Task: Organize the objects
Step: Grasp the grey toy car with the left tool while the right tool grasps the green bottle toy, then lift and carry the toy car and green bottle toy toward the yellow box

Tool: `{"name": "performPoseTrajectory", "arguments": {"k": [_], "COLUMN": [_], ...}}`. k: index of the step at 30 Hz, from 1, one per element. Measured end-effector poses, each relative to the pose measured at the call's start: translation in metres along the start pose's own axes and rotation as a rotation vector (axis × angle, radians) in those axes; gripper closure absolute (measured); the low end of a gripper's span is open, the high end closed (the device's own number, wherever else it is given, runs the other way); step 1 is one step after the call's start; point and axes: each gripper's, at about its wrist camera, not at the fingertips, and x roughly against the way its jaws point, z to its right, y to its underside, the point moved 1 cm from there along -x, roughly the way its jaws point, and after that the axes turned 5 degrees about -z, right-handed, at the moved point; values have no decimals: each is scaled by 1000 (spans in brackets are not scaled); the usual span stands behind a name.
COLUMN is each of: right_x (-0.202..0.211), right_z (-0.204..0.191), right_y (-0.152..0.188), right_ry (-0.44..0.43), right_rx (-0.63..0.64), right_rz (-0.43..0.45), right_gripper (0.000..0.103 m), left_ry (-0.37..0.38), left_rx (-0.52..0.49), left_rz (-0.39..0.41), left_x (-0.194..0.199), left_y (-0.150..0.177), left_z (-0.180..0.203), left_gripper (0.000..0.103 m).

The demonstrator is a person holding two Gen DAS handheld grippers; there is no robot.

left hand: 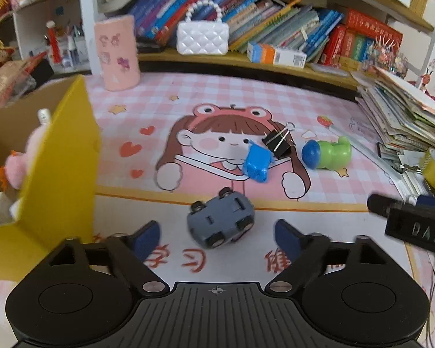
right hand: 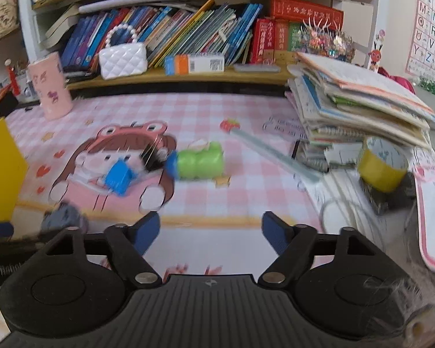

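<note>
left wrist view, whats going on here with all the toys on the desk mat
A person is tidying small items off a pink cartoon desk mat, holding a tool in each hand. The left tool is open, its fingers either side of a grey toy car lying wheels-up, not gripped. The right tool is also open and holds nothing. A blue toy, black binder clip and green toy lie on the mat; a yellow box stands at left.

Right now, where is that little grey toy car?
In the left wrist view the grey toy car lies upside down on the desk mat, just ahead of the open left tool, with the yellow box to its left.
</note>
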Motion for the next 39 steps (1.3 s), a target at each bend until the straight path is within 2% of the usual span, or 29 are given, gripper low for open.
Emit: {"name": "performPoseTrajectory", "arguments": {"k": [6,15,16,17,18,19,21,23,24,27,34,39], "right_x": [-38,-104,-111,-115,-120,-124,-132,-137,-138,-136,-102,-67], "right_z": [3,-10,-11,-12,-12,-13,-13,-12,-11,-8,0,0], "right_y": [-32,-50,-52,-52,-53,-53,-54,-55,-55,-56,-54,-45], "right_ry": [-19,-29,-29,-31,-33,-33,-34,-46,-51,-56,-77,-101], "right_rx": [40,118,121,124,128,131,132,127,124,110,49,13], "right_rz": [25,-37,-44,-49,-53,-58,-71,-79,-82,-72,-44,-45], "right_gripper": [6,3,3,3,4,6,8,24,30,32,32,32], "left_ry": [-40,-91,-94,-96,-93,-88,-89,-79,-73,-54,-10,12], "left_rx": [5,-2,-4,-5,-4,-1,-3,7,14,30,52,62], "left_rz": [-26,-81,-88,-96,-107,-120,-115,-120,-120,-108,-55,-45], "left_x": [-28,-57,-59,-60,-62,-64,-63,-62,-60,-52,-26,-9], "left_y": [-11,-16,-17,-17,-16,-16,-15,-15,-14,-16,-21,-13], "left_z": [9,10,10,10,9,9,8,7,5,4,3,-2], "left_gripper": [11,13,15,21,25,35,38,39,39,39,39,39]}}
